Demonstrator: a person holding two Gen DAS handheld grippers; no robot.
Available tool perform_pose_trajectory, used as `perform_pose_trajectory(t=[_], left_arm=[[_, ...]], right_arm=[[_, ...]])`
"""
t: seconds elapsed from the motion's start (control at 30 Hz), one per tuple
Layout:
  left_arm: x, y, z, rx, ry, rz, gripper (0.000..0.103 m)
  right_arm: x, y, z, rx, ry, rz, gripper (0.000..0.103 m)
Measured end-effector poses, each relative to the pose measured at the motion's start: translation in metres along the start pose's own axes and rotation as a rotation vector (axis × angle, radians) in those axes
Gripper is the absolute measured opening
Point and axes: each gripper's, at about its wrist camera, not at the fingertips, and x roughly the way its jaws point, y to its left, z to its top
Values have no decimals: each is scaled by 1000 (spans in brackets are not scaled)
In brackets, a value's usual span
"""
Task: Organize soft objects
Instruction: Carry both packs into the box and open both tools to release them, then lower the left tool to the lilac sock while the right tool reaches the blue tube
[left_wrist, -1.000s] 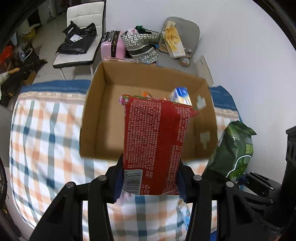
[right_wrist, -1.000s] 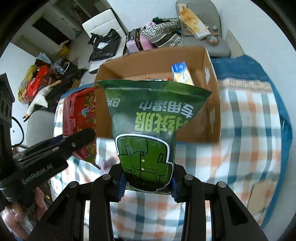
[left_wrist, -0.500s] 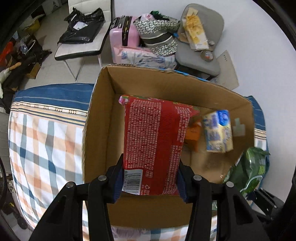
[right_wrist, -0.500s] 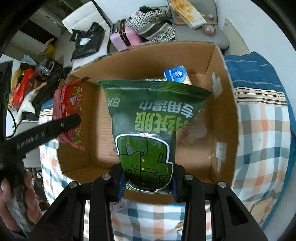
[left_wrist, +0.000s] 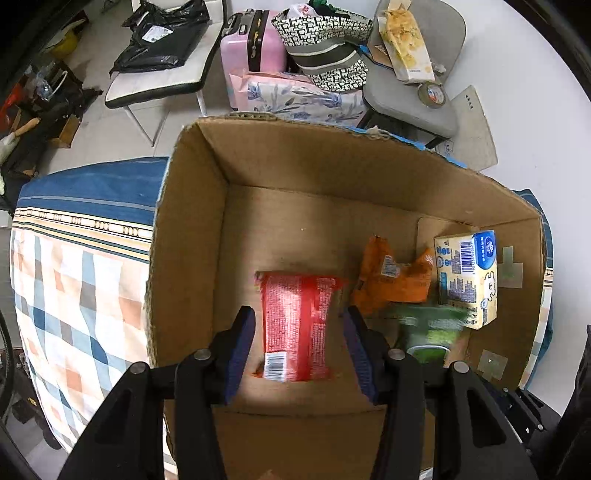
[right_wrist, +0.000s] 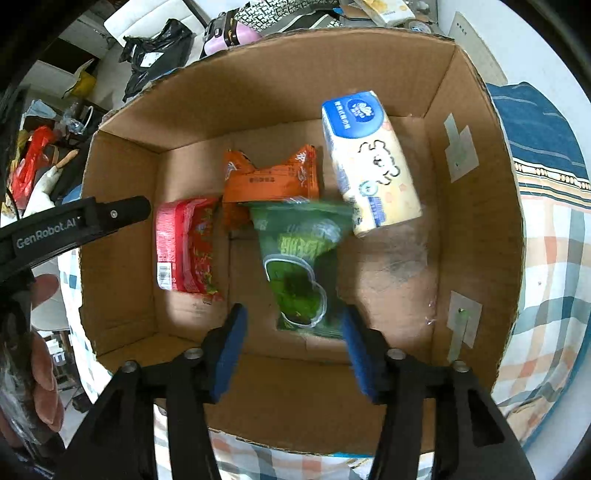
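As both grippers open, box (right_wrist: 476, 229) holds 4 pkts

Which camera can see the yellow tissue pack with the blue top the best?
The right wrist view. There the tissue pack shows its whole front, blue end and cartoon drawing, lying in the box beside the orange packet. The left wrist view shows it smaller, at the box's right edge, mostly its barcode side.

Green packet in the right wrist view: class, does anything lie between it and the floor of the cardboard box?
Partly. The green packet is blurred between the right gripper's opening jaws, clear of both pads. Its top end overlaps the orange packet and nears the tissue pack. Bare box floor shows under its lower part.
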Motion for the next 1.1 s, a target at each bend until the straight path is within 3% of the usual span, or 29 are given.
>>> perform_pose_trajectory(t=[0.1, 0.23, 0.33, 0.43, 0.8, 1.1], left_arm=[[-7, -2, -6, 15, -17, 5, 60], [-16, -4, -18, 38, -49, 35, 76], [-22, -3, -31, 41, -58, 44, 92], [-33, -2, -45, 48, -94, 61, 97], [-88, 9, -96, 20, -260, 85, 99], [-134, 14, -136, 1, -361, 83, 99]], right_arm=[[2, -1, 2, 6, -6, -5, 65], [0, 1, 2, 10, -28, -17, 97], [-5, 5, -2, -2, -47, -36, 97], [-12, 9, -10, -12, -77, -63, 103], [-76, 20, -49, -46, -243, -147, 103], [-118, 33, -92, -61, -346, -166, 103]])
